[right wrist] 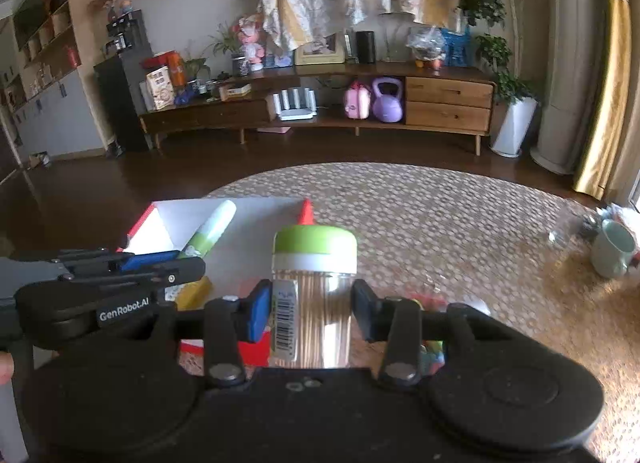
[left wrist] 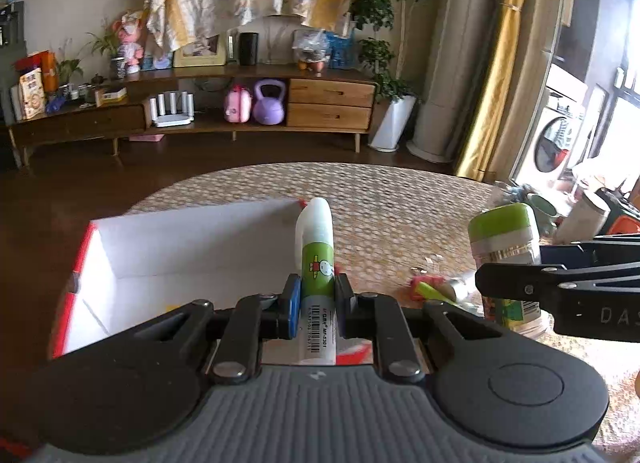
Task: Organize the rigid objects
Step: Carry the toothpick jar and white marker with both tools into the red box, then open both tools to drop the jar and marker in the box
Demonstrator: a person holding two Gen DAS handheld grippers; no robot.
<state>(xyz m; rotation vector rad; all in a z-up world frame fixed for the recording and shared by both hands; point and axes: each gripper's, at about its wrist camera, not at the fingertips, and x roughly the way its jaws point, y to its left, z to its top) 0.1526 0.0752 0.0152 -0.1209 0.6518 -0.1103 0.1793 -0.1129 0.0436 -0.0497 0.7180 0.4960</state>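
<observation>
Jaws of the left gripper (left wrist: pixel 317 305) are clenched on a white and green glue stick (left wrist: pixel 316 263), one blue pad and one dark pad pressing its sides just below the cartoon label. The stick points forward and up, its white cap above the near right corner of an open box (left wrist: pixel 180 247) with white inner walls and red outer faces. Its lower end, bearing a barcode, runs back behind the gripper body and is cut off there.

Jaws of the right gripper (right wrist: pixel 312 309) are clenched about as wide as a clear toothpick jar (right wrist: pixel 314 295) with a green lid, held upright over the desk (right wrist: pixel 460 223) just right of the box. The jar's base is hidden by the gripper body.

From the right wrist, the left gripper crosses in front of the box and covers much of its floor; a yellow item (right wrist: pixel 196 293) lies half hidden under it and cannot be identified. Small coloured pieces (left wrist: pixel 430 289) on the desk between the grippers are blurred. A pale green mug (right wrist: pixel 612 249) stands near the desk's right edge, beside clutter too blurred to read.
</observation>
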